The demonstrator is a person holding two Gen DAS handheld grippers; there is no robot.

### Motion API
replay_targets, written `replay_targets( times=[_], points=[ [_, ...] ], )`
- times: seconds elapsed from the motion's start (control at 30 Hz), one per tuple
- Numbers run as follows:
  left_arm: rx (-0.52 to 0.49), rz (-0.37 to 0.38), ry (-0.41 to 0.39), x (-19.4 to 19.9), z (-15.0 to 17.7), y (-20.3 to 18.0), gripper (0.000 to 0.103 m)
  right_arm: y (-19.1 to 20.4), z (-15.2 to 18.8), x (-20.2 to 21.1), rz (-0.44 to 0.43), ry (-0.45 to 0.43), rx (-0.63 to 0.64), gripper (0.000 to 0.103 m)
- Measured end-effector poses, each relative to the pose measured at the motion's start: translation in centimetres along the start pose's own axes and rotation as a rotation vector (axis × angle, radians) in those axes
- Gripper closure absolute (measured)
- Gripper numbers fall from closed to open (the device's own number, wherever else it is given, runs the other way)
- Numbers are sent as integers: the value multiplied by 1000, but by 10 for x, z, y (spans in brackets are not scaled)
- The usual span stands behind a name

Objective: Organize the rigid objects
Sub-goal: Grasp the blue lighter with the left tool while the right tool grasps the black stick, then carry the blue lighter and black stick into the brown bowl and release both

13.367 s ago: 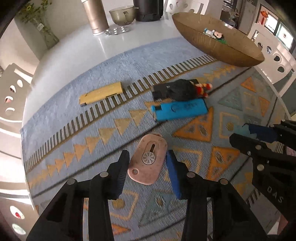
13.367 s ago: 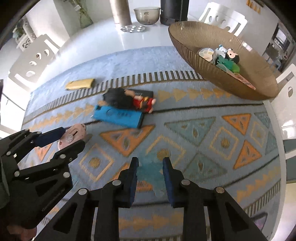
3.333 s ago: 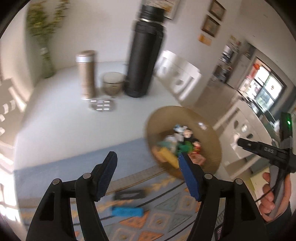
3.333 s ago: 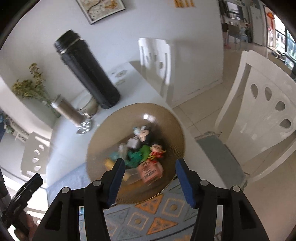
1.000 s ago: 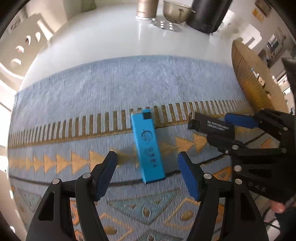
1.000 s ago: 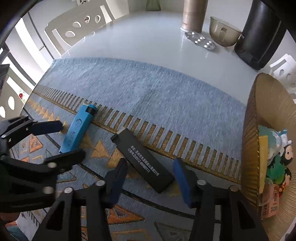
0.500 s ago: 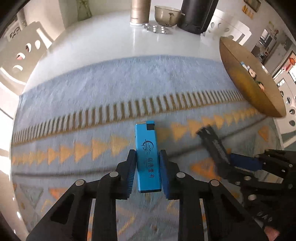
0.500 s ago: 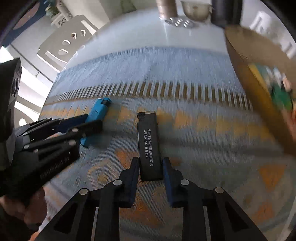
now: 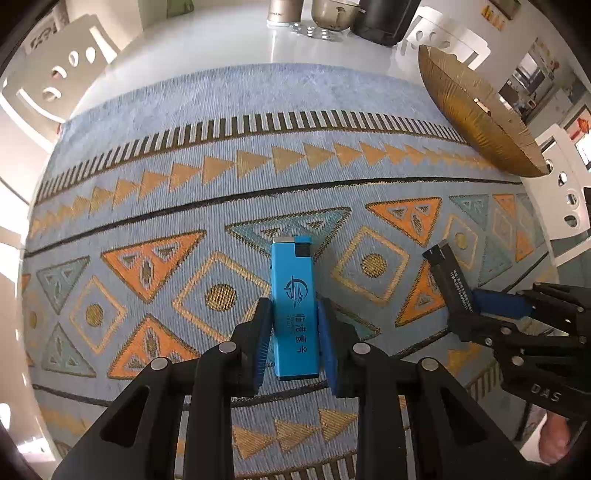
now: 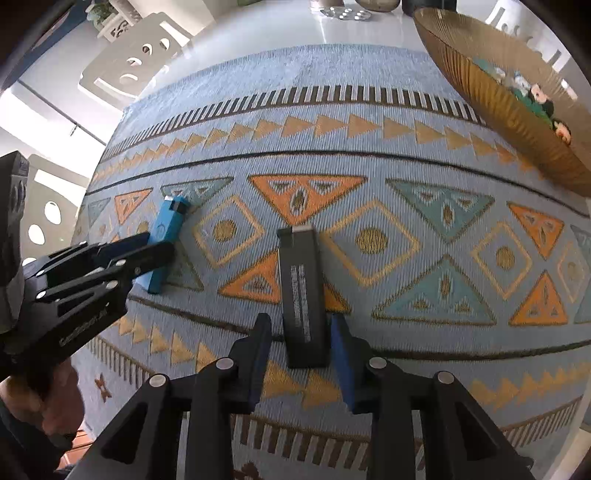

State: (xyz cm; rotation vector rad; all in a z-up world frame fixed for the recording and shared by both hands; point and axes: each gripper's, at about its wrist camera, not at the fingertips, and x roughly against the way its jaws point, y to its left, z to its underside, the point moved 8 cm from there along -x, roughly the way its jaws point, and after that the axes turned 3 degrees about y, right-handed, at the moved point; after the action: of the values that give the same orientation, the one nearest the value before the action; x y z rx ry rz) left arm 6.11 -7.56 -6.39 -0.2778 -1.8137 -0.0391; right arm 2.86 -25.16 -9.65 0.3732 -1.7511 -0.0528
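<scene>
My left gripper (image 9: 293,334) is shut on a blue lighter (image 9: 293,295), which points away from me just above the patterned mat (image 9: 184,122). The lighter also shows in the right wrist view (image 10: 166,243), held by the left gripper (image 10: 147,247). My right gripper (image 10: 301,347) stands around the near end of a black lighter (image 10: 301,291) with small gaps on both sides; the lighter rests on the mat (image 10: 369,92). The black lighter shows in the left wrist view (image 9: 450,280) too, between the right gripper's fingers (image 9: 495,301).
A gold ribbed bowl (image 9: 476,110) with small toys (image 10: 535,103) stands at the far right of the mat. A metal cup, a glass bowl and a black flask (image 9: 384,18) stand at the back of the white table. White chairs (image 10: 133,70) surround it.
Both grippers pulled their lighters toward the near side of the mat. The right gripper's jaws have parted slightly from the black lighter. The left stays clamped on the blue one.
</scene>
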Motion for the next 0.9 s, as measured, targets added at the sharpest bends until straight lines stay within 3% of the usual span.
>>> replay_targets(
  times=[0.1,0.17,0.23,0.3,0.33,0.6,0.8,0.9],
  points=[
    [22,32,1,2,4,-1,69,-1,0,-5,46,-10,17,72],
    [8,6,-3,1,5,-5,69,5,-1,-6,89,-19,34,72],
    [-26,-42,-16,2,4,-9,69,12,1,-8,139,-27,60,74],
    [-51,-106,-37,0,3,-9,82,19,3,-9,186,-41,100,79],
    [-62,-117,-41,1,3,-10,82,21,5,-9,184,-44,111,79],
    [-81,-105,-85,34,-10,-12,82,52,31,14,-46,-43,47,79],
    [-128,-57,-195,82,-51,-38,82,45,30,80,-131,-166,1,79],
    [-162,-21,-283,117,-78,-60,82,31,19,128,-141,-270,-31,79]
  ],
)
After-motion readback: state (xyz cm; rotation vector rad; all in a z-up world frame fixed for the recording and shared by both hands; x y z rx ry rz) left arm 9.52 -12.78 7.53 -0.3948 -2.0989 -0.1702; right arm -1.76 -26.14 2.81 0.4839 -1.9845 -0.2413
